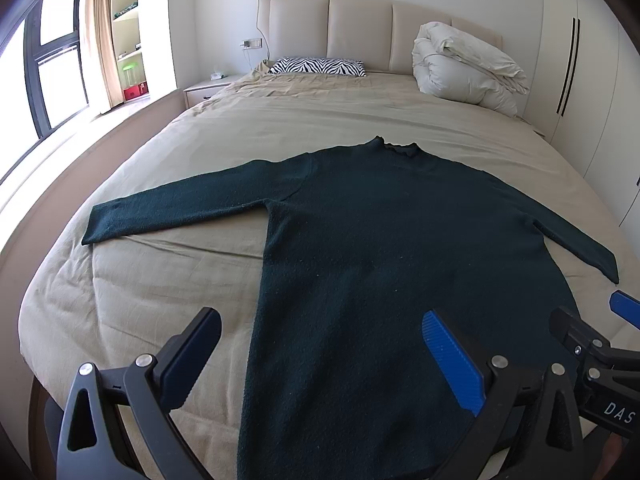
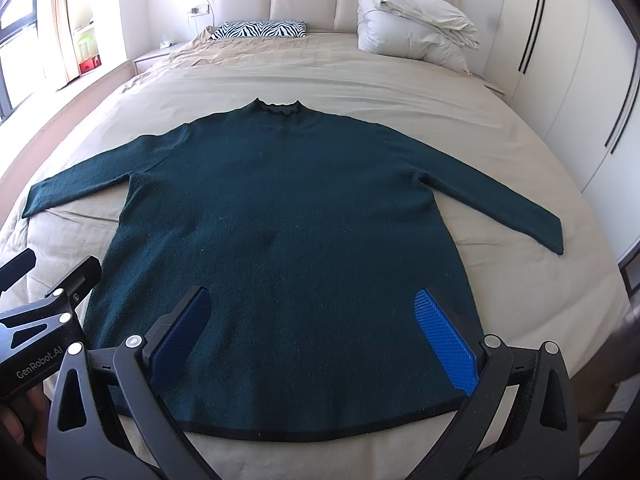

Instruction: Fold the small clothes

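1. Bed (image 2: 360,76): my landmark; its beige cover carries everything I work on.
2. Sweater (image 2: 288,216): dark green, spread flat at the bed's near end, collar toward the headboard, both sleeves out sideways, hem nearest me. I judge no fold is made yet.
3. Right gripper (image 2: 312,320): jaws wide, empty, above the hem. I would take the right sleeve first and bring it across the body.
4. Left gripper (image 1: 320,344): jaws wide, empty, over the sweater's left edge. I would pinch only knit, not bed cover.
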Motion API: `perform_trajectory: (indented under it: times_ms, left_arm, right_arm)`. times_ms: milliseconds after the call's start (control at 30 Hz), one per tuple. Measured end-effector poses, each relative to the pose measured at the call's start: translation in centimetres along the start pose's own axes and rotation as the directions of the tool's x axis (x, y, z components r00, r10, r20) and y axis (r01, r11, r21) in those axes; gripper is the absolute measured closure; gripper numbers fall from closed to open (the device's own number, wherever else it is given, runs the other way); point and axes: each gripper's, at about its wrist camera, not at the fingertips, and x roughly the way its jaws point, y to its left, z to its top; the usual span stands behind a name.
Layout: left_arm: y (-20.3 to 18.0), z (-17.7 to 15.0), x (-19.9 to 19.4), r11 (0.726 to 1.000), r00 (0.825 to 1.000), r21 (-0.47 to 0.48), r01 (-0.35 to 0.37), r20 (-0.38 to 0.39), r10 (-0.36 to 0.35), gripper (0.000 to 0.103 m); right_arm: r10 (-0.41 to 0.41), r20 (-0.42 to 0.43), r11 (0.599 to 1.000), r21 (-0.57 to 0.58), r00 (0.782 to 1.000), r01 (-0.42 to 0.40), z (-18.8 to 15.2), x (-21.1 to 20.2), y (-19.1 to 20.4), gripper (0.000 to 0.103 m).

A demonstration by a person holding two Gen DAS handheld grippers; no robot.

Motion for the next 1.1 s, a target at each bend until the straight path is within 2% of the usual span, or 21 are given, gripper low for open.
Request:
perform_trajectory:
  times_ms: [1100]
  left_arm:
    - [0.42, -0.67, 0.58, 1.0, 1.0, 0.004, -0.003, -0.009, 0.003, 0.0]
  right_arm:
    - [-0.007, -0.004, 1.0, 0.001, 1.0, 0.007, -0.02, 0.25, -0.09, 0.0]
